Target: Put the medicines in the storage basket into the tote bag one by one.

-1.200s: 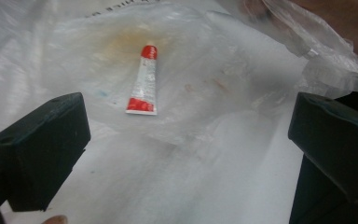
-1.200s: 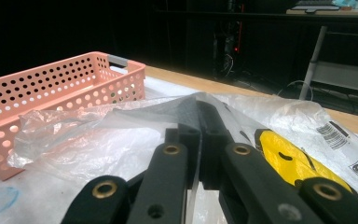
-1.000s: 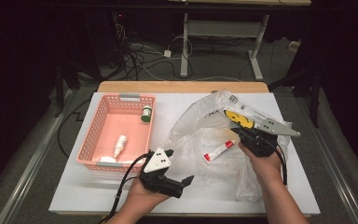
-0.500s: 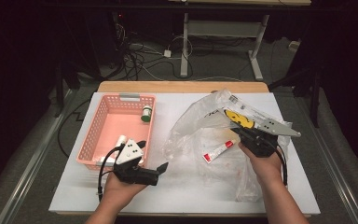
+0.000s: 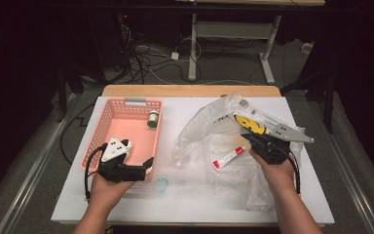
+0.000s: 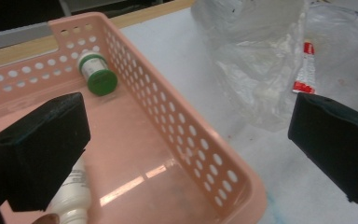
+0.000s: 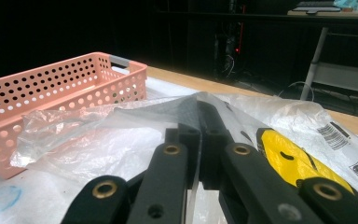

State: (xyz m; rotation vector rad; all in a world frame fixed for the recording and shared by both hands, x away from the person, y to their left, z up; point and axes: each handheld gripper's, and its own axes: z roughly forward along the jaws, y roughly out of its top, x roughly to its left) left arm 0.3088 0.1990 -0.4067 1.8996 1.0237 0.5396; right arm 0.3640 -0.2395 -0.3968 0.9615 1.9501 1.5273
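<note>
From the high view, your left gripper [image 5: 148, 165] sits over the near right corner of the pink basket [image 5: 108, 127]. Its jaws are wide apart and hold nothing. A small bottle with a green cap [image 5: 152, 118] lies at the far end of the basket, well apart from that gripper. Your right gripper [image 5: 252, 138] is on the other side of the white table [image 5: 185, 207], with its jaws squeezed on the clear plastic bag [image 5: 202, 127]. A red and white tube [image 5: 228, 158] lies inside the bag, near your right hand [image 5: 274, 170] and a little to its left. A yellow label [image 5: 250, 124] shows on the bag just past the right gripper.

In the left gripper view, the two black jaws stand far apart with nothing between them. The basket's side wall [image 6: 186, 140] runs between them. One jaw hangs over the inside of the basket and the other over the table. A white bottle [image 6: 72, 198] lies on the basket floor under the left-hand jaw. The green-capped bottle lies farther off, by the far wall. The bag and the tube lie beyond the basket on the table.

In the right gripper view, the jaws are pressed together on a fold of the bag [image 7: 186, 109]. The yellow label is just beside them. The basket stands farther off to the left.
</note>
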